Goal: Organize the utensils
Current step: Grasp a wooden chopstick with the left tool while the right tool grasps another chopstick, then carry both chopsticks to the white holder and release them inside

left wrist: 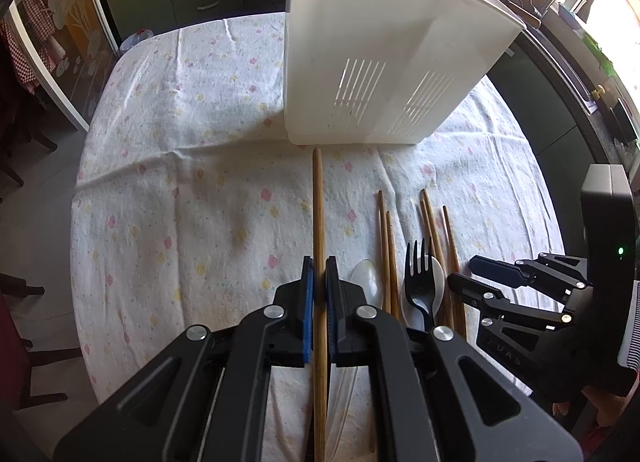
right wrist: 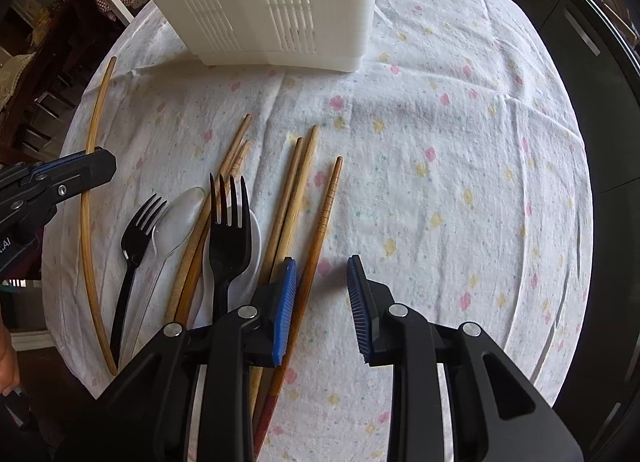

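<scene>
Above tablecloth (left wrist: 180, 182): left gripper (left wrist: 319, 282) clamped on long chopstick (left wrist: 318, 202); right gripper (right wrist: 322, 290) jaws apart, straddling another chopstick (right wrist: 326, 214).

Wooden chopsticks (right wrist: 288, 198), black forks (right wrist: 230, 230), clear spoon (right wrist: 176, 218) — loose beside white caddy (right wrist: 272, 2)

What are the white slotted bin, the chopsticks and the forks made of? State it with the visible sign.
White bin: likely matte plastic, moulded vent slots. Chopsticks: apparently wood or bamboo, tan with visible grain. Forks: probably glossy black plastic, showing highlights.
</scene>
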Action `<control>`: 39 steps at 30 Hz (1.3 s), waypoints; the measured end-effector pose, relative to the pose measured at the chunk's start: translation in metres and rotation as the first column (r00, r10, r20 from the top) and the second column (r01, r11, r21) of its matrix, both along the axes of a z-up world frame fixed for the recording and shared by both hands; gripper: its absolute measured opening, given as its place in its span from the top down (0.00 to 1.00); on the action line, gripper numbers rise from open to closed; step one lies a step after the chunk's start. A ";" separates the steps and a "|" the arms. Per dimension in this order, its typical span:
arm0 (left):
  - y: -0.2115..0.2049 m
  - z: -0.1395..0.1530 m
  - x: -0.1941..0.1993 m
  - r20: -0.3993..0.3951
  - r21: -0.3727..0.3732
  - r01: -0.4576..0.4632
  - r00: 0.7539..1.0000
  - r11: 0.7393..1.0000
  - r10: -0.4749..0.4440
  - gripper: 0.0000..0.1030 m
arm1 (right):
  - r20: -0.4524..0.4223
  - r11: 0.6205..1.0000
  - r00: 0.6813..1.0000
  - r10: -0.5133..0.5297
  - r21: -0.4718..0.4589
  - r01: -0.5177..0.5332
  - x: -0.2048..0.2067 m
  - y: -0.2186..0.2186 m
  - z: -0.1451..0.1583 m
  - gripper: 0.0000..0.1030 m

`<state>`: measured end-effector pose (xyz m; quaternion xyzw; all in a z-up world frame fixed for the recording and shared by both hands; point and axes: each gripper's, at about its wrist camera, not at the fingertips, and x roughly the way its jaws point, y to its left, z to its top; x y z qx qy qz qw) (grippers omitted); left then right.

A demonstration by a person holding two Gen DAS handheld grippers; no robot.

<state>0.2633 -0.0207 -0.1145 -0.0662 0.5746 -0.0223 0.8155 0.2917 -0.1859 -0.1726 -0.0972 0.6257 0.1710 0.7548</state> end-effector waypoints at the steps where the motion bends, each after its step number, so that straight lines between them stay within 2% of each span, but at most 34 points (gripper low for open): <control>1: 0.000 0.000 -0.001 0.001 0.001 0.001 1.000 1.000 -0.001 0.94 | 0.003 1.000 1.000 -0.005 -0.010 0.005 0.000 0.003 -0.001 0.85; 2: 0.000 0.001 -0.001 0.003 0.004 0.003 1.000 1.000 -0.003 0.94 | 0.011 1.000 1.000 -0.008 -0.015 0.008 0.001 0.006 -0.002 0.88; 7: 0.002 0.005 -0.002 0.020 0.009 0.002 1.000 1.000 -0.002 0.94 | 0.037 0.998 0.999 0.034 -0.047 -0.032 -0.003 0.015 -0.001 0.93; 10: 0.003 0.011 -0.007 0.033 0.007 0.013 0.999 1.000 -0.013 0.94 | 0.061 1.000 0.998 0.011 0.023 -0.013 -0.006 0.008 0.008 0.93; 15: 0.008 0.035 -0.020 0.074 -0.010 0.030 0.997 0.999 -0.030 0.94 | 0.132 0.984 0.991 -0.008 0.178 -0.015 -0.019 -0.018 0.054 0.93; 21: 0.013 0.092 -0.038 0.187 -0.005 0.061 0.981 0.998 -0.059 0.94 | 0.260 0.940 0.964 -0.052 0.338 -0.040 -0.035 -0.053 0.127 0.93; 28: 0.016 0.164 -0.034 0.318 -0.037 0.077 0.946 0.996 -0.061 0.94 | 0.374 0.879 0.919 -0.124 0.471 -0.073 -0.030 -0.080 0.203 0.93; 32: 0.011 0.205 -0.026 0.401 -0.021 0.085 0.913 0.996 -0.069 0.94 | 0.425 0.856 0.892 -0.154 0.508 -0.094 -0.025 -0.088 0.252 0.93; 39: 0.008 0.260 -0.002 0.517 -0.022 0.072 0.854 0.997 -0.050 0.94 | 0.478 0.830 0.851 -0.217 0.549 -0.097 0.003 -0.088 0.310 0.93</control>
